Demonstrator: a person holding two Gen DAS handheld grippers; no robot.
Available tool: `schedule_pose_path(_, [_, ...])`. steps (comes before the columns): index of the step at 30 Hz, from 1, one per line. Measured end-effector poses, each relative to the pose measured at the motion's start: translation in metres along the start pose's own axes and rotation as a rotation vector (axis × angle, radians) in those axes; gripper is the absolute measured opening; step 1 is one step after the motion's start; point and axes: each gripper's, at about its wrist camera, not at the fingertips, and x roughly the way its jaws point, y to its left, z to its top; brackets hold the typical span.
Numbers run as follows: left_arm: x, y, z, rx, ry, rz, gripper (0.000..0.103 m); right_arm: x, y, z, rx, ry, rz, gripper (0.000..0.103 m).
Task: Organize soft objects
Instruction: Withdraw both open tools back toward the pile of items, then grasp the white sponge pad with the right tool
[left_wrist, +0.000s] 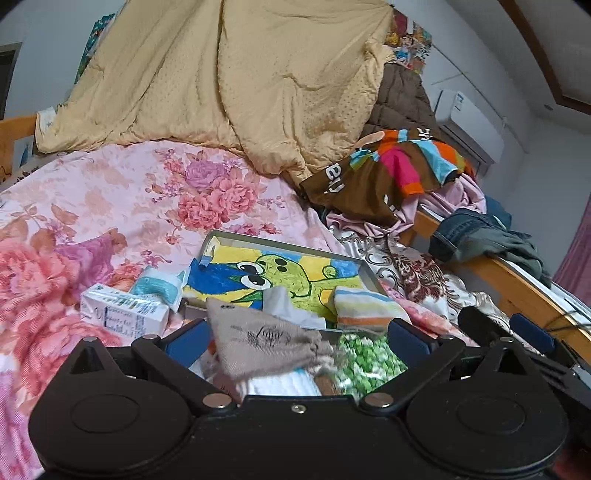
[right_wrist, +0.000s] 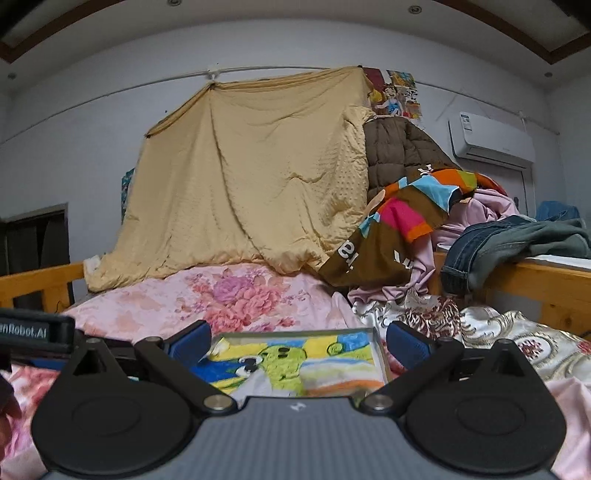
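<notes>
Both tongs wide open, nothing held: L gripper (left_wrist: 295, 332) above tray (left_wrist: 365, 273) w/ beige sock (left_wrist: 258, 343); R gripper (right_wrist: 298, 343) level, facing tray's far end.

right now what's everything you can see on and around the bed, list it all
tray: 1, metal, cartoon frog towel inside, on the floral sheet
beige cloth: 1, front of tray, between the left gripper's fingers, not pinched
striped cloth: 1, white with orange and blue, tray's right side
green-white cloth: 1, front right
white carton: 1, left of tray
teal-white packet: 1, beside carton
yellow quilt: 1, hung at the wall
brown quilt: 1, right of it
multicolour garment: 1, on clothes pile
jeans: 1, blue, over wooden rail
air conditioner: 1, white, wall
left gripper: open
right gripper: open, empty
</notes>
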Motion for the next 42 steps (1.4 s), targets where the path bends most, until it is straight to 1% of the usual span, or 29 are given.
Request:
schedule_pose_path(4, [-0.019, 0.004, -0.009, 0.061, 0.019, -0.024, 0.102, -0.022, 0.011, -0.007, -0.01, 0.019, -0.009, 0.103])
schedule_pose_path(8, [-0.031, 0.011, -0.021, 0.091, 0.037, -0.042, 0.102, -0.039, 0.013, -0.014, 0.027, 0.063, -0.031, 0.103])
schedule_pose_path(10, [-0.035, 0.016, -0.029, 0.093, 0.05, -0.048, 0.102, -0.046, 0.013, -0.018, 0.055, 0.102, -0.044, 0.103])
schedule_pose_path(15, [-0.035, 0.025, -0.052, 0.121, 0.098, -0.077, 0.102, -0.051, 0.005, -0.031, 0.157, 0.243, -0.064, 0.103])
schedule_pose_path(19, [-0.035, 0.029, -0.067, 0.163, 0.114, -0.1, 0.102, -0.04, -0.005, -0.045, 0.243, 0.337, -0.038, 0.103])
schedule_pose_path(21, [-0.034, 0.031, -0.074, 0.173, 0.122, -0.105, 0.102, -0.032, -0.006, -0.052, 0.259, 0.385, -0.022, 0.103])
schedule_pose_path(23, [-0.031, 0.032, -0.079, 0.18, 0.132, -0.113, 0.102, -0.027, -0.001, -0.057, 0.239, 0.418, -0.014, 0.103])
schedule_pose_path(29, [-0.022, 0.024, -0.093, 0.253, 0.163, -0.146, 0.102, -0.015, 0.016, -0.066, 0.166, 0.465, 0.031, 0.103])
schedule_pose_path(35, [-0.023, 0.012, -0.104, 0.337, 0.171, -0.174, 0.102, -0.008, 0.024, -0.069, 0.141, 0.506, 0.066, 0.103])
schedule_pose_path(42, [-0.019, 0.009, -0.108, 0.33, 0.181, -0.192, 0.102, -0.005, 0.025, -0.069, 0.138, 0.518, 0.074, 0.103])
